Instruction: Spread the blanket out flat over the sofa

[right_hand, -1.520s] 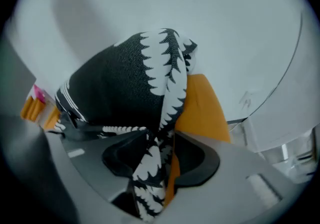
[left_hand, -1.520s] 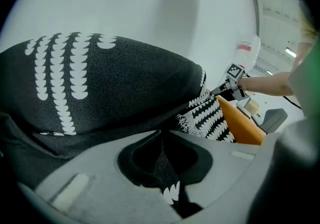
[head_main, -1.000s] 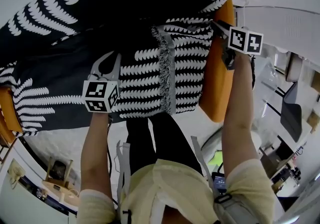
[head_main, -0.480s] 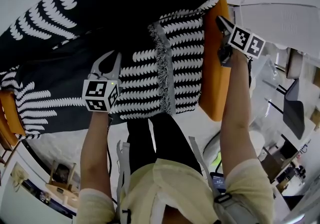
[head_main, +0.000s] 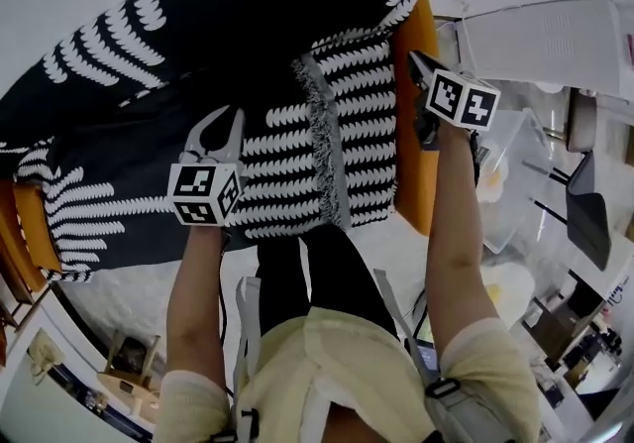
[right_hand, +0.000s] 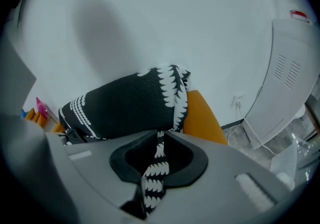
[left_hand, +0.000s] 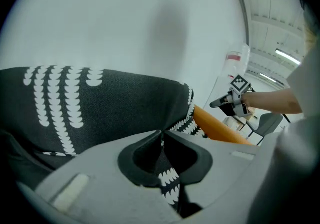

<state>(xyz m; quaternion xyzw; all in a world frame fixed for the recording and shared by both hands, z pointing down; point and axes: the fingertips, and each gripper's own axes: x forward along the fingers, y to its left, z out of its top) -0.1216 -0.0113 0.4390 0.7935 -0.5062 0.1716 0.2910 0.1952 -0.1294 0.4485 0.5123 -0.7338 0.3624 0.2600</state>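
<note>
head view: blanket (head_main: 198,64), black with a white leaf print, is draped over the back and seat of the orange sofa (head_main: 424,164). a doubled layer with a fringed edge (head_main: 327,144) lies on its right part. left gripper (head_main: 222,119) is held at the seat part of the cloth, right gripper (head_main: 416,62) at the sofa's right end.

left gripper view: the jaws of left gripper (left_hand: 161,135) are brought together on a fold of blanket (left_hand: 110,107), pinched at the tips, with cloth hanging between the pads. sofa (left_hand: 220,128) shows bare at the right.

right gripper view: the jaws of right gripper (right_hand: 160,135) have just been closing. a narrow strip of blanket (right_hand: 130,102) is nipped between them and runs up to the covered sofa (right_hand: 200,115) back.
</note>
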